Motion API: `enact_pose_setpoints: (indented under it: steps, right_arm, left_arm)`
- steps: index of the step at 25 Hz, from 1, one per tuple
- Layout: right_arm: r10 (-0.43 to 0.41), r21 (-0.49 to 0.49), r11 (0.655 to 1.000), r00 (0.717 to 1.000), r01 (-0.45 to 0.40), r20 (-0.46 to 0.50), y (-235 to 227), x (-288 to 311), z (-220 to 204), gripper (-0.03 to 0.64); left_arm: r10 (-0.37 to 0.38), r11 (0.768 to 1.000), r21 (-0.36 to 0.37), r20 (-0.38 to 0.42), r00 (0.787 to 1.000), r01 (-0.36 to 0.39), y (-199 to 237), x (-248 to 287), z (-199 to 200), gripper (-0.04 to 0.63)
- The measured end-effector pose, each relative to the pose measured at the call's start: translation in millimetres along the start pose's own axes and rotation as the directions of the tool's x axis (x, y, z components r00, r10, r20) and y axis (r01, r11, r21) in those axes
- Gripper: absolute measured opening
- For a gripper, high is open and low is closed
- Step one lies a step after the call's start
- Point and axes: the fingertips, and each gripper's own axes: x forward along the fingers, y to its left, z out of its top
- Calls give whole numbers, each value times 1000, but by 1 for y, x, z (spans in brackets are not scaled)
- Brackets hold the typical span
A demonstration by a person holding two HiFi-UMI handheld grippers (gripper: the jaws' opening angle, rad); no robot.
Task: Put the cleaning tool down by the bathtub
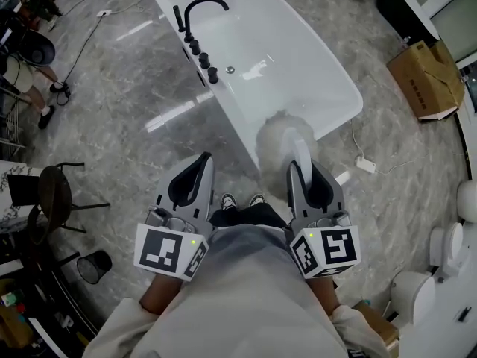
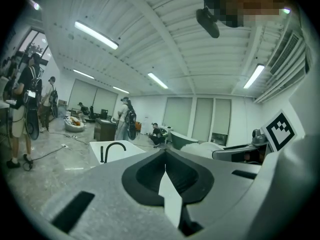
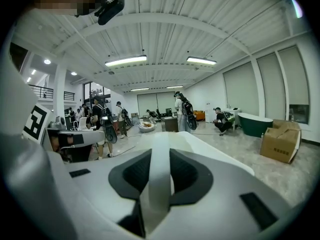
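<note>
R gripper (image 1: 304, 173) part-open on tool handle (image 3: 158, 174)

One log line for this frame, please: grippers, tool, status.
left gripper: shut, empty | right gripper: shut on cleaning tool handle | tool head: at bathtub near end | status: not yet down

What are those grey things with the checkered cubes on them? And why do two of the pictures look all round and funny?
A person is holding grabbing tongs, one in each hand. The top picture comes from a camera on the person's head, looking down. The round pictures come from a small camera riding on each of the tongs. The right tongs squeeze the handle of a fluffy white cleaning tool. The left tongs are shut and empty. A white bathtub stands on the grey stone floor.
</note>
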Motion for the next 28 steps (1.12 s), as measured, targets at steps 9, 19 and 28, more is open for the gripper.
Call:
enact_pose_setpoints:
  steps: [9, 19, 28]
  right_arm:
    - [21, -2, 1000, 1000, -21, -22, -9, 8, 4, 86]
    - [62, 11, 998, 996, -62, -68, -18, 15, -10, 86]
    - [96, 9, 995, 991, -96, -94, -31, 26, -26, 86]
  left_arm:
    - [-5, 1000, -27, 10, 1000, 5, -12, 8, 5, 8]
    - [7, 1000, -28, -9, 1000, -8, -26, 15, -3, 6]
    - [63, 998, -14, -26, 998, -63, -25, 23, -8, 8]
